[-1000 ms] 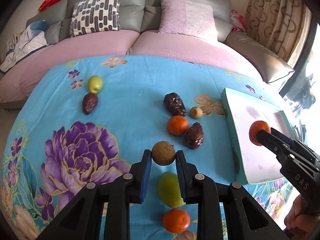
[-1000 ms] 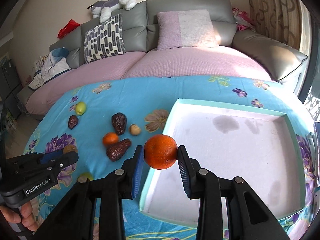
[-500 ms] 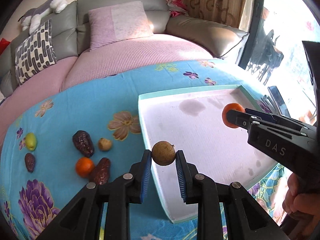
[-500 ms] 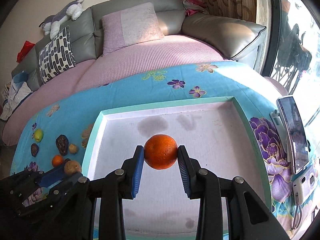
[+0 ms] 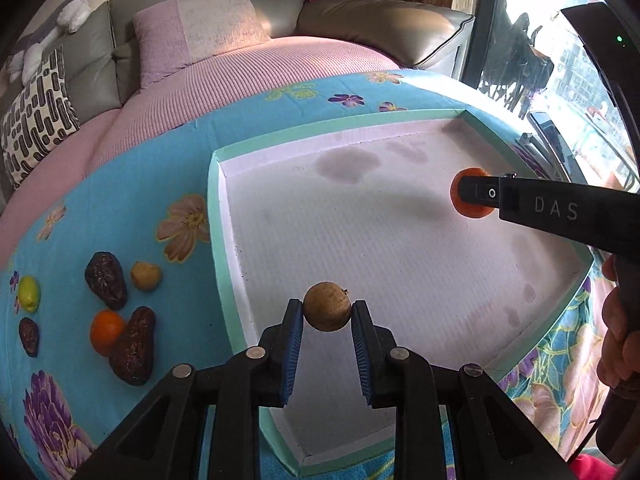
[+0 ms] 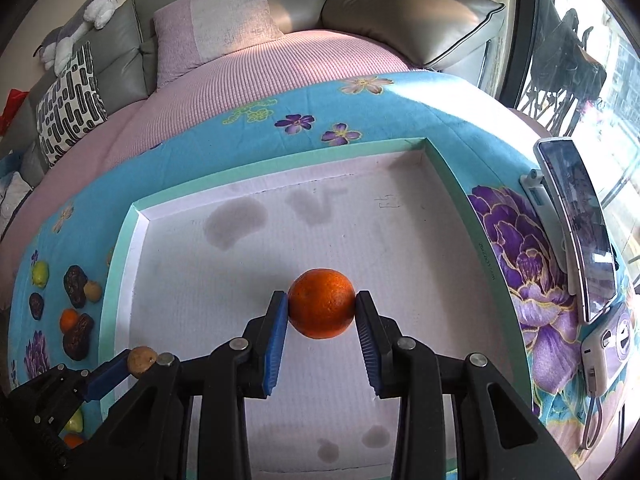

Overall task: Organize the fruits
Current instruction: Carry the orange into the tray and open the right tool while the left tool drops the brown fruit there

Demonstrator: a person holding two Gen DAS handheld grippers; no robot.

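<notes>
Already both loads hung over the tray floor: the left gripper pinched a small brown round fruit between its fingers above the near-left part, just inside the left rim. Farther right, the right gripper clamped a larger orange, nearer the middle. Beyond, more fruits lay loose on the floral cloth left of the tray.
</notes>
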